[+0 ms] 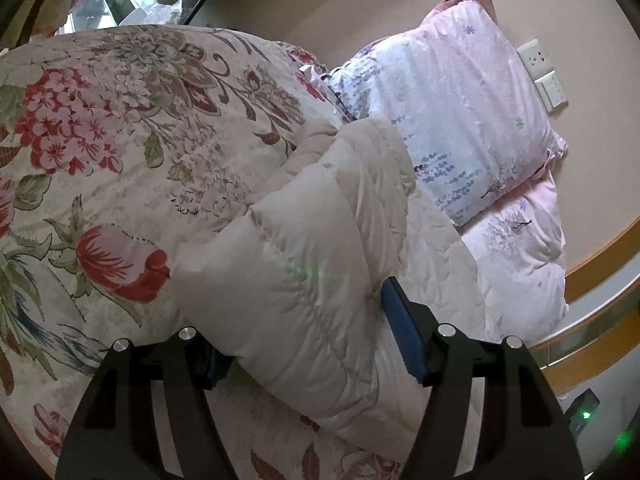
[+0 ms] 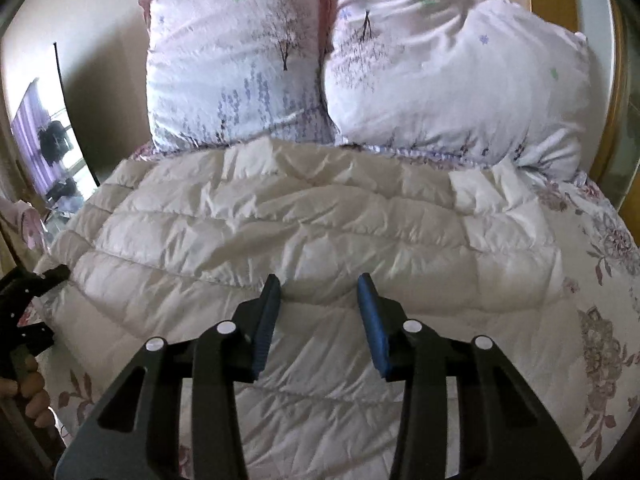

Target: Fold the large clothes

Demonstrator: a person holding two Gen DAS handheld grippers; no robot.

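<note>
Two grippers are set around a cream padded jacket (image 2: 304, 224) that is spread on a flowered bedspread (image 1: 100, 152), its long axis running crosswise just below two pillows (image 2: 236, 68). The left gripper (image 1: 304, 344) is held wide open astride a puffy fold at the jacket's edge, with no pad seen to press, so it is judged the nearer; the right gripper (image 2: 318, 320) is held partly open and empty above the jacket's middle. No containers are seen.
</note>
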